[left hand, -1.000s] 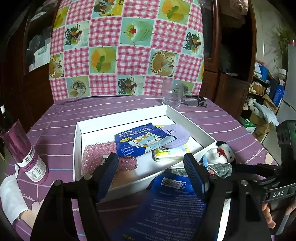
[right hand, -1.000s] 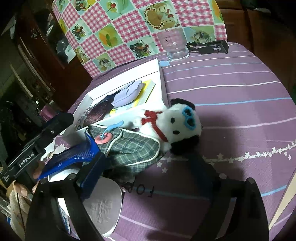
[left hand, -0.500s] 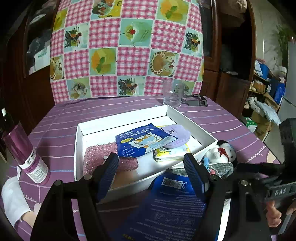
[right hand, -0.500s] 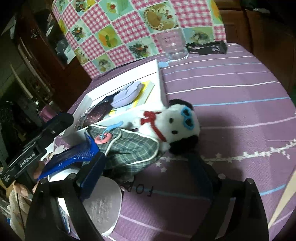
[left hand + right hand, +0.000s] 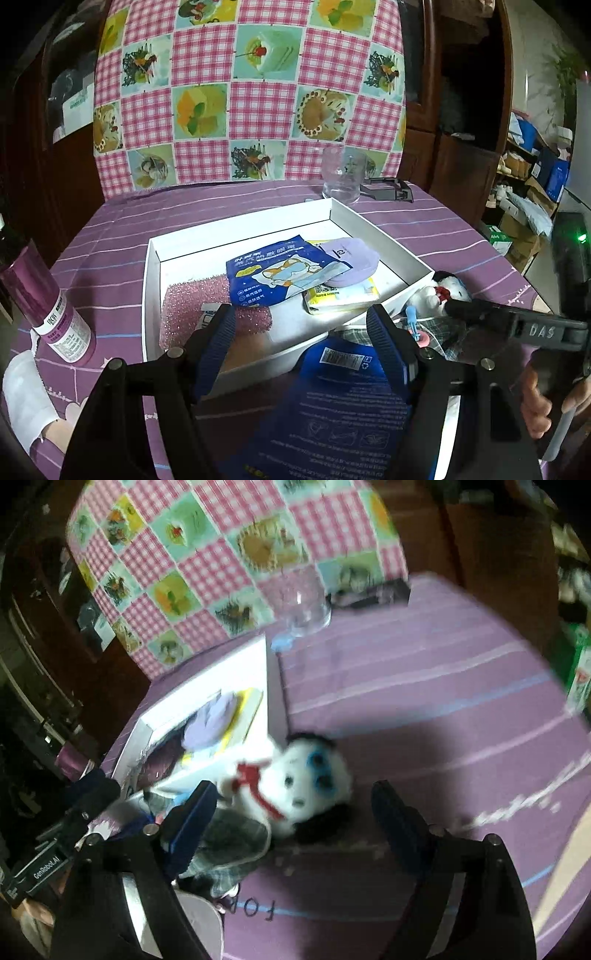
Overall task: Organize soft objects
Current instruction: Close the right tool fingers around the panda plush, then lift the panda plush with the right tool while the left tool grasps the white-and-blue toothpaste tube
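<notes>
A white plush toy (image 5: 306, 786) with black ears, blue eye patches and a red bow lies on the purple tablecloth beside a white tray (image 5: 380, 229). Its head sits between the jaws of my right gripper (image 5: 291, 801), which are closing; the pads do not touch it. A green plaid cloth (image 5: 229, 834) lies against the toy's body. My left gripper (image 5: 303, 332) hovers open at the tray's near edge, over a dark blue packet (image 5: 332, 406) that no pad presses. In the left wrist view the toy (image 5: 450, 288) shows behind one right finger (image 5: 498, 321).
The tray holds a pink sponge (image 5: 195, 299), a blue cartoon packet (image 5: 280, 273), a lilac pouch (image 5: 351, 258) and a yellow-white pack (image 5: 343, 295). A purple bottle (image 5: 51, 314) stands at the left. A clear glass (image 5: 341, 179) and a black clip (image 5: 388, 186) sit behind the tray.
The right gripper has rolled and come closer to the plush toy, whose head now sits between its jaws; that view is blurred. The left view is unchanged.
</notes>
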